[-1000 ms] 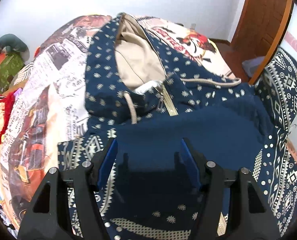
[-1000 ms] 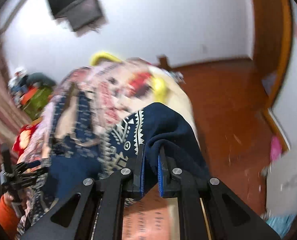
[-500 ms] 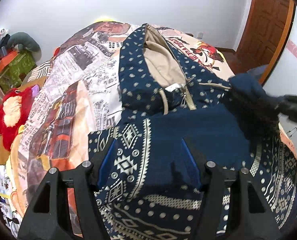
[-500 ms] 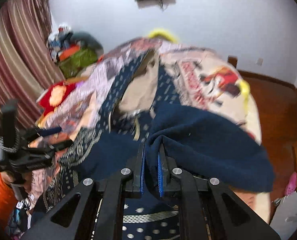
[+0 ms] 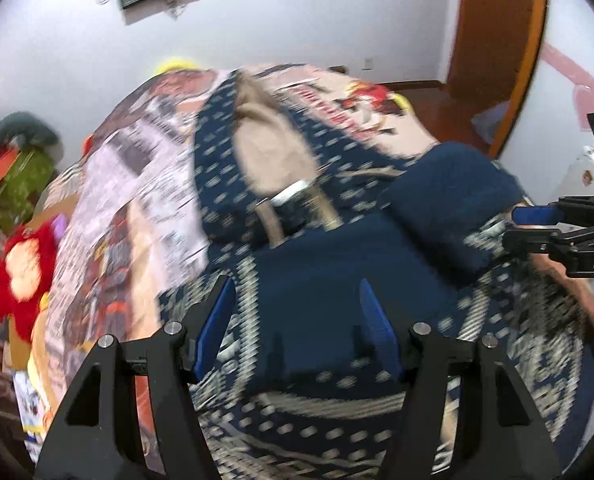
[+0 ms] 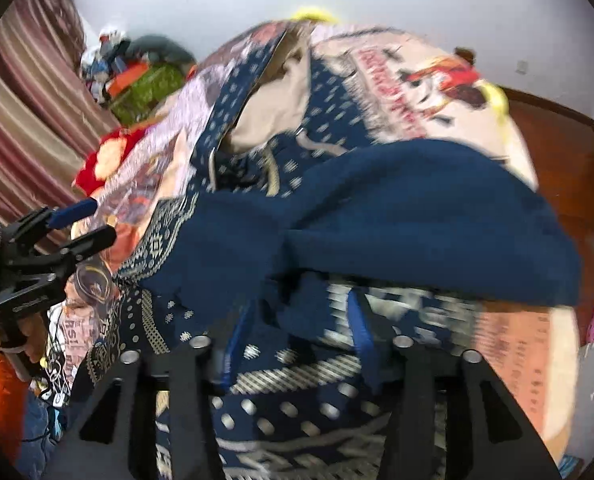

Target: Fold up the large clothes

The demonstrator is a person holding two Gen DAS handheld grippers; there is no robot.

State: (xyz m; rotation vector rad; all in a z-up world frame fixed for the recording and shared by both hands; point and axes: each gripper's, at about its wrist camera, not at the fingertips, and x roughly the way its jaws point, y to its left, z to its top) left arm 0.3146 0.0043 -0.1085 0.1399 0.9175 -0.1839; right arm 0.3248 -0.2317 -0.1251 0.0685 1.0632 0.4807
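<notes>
So the navy patterned hoodie [image 5: 321,288] is spread over the bed [image 5: 137,184], hood up at 12 o'clock. Right gripper [image 6: 297,328] jaws have just been opening, letting go of the sleeve [image 6: 417,216]. Left gripper [image 5: 297,320] hangs wide apart, nothing pinched.

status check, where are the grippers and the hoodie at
Both grippers, left and right, open; right's jaws just opened, releasing sleeve. Sleeve folded across hoodie on bed. Nothing in the way.
</notes>
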